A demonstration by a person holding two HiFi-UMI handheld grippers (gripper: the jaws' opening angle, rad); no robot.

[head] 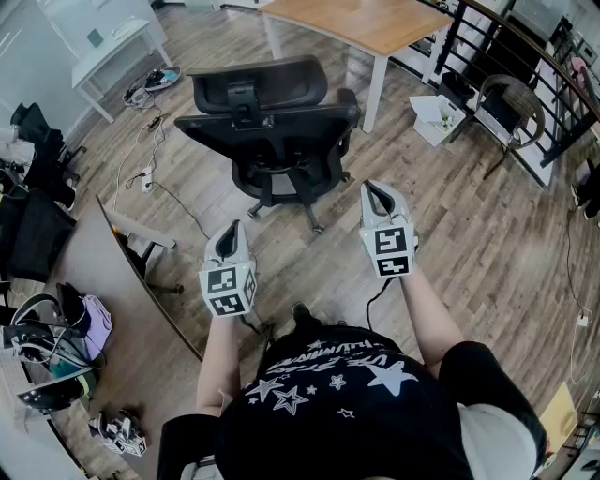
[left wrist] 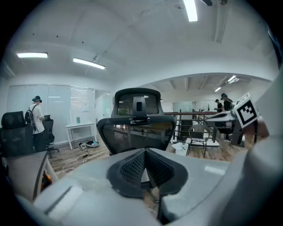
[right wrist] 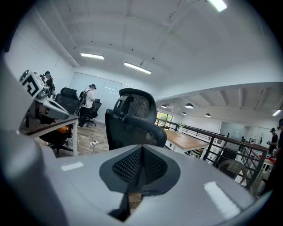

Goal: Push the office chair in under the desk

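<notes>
The wooden floor (head: 487, 244) fills most of the head view. At its far side stands the wooden worktop (head: 375, 23) on white legs. A grey worktop (head: 84, 281) with a curved edge runs along the left, and a black railing (head: 497, 56) closes off the right. A white table (head: 117, 52) sits in the far left corner.

The black office chair (head: 272, 131) stands on open floor on the near side of the wooden worktop, just short of its edge and close beside one white leg. Its mesh back and headrest face the person, and its wheeled base shows below the seat. From the head view none of it appears to be under the top.

Both tools are held out side by side toward the chair's back, level with each other and short of it. The left tool (head: 228, 240) has its jaws fully together with nothing between them, as its own view (left wrist: 145, 164) shows, with the chair's back straight ahead. The right tool (head: 380, 197) is likewise closed on nothing (right wrist: 141, 170), and the chair appears slightly to the left in its view.

Loose cables (head: 150, 159) trail across the floor left of the chair.
</notes>
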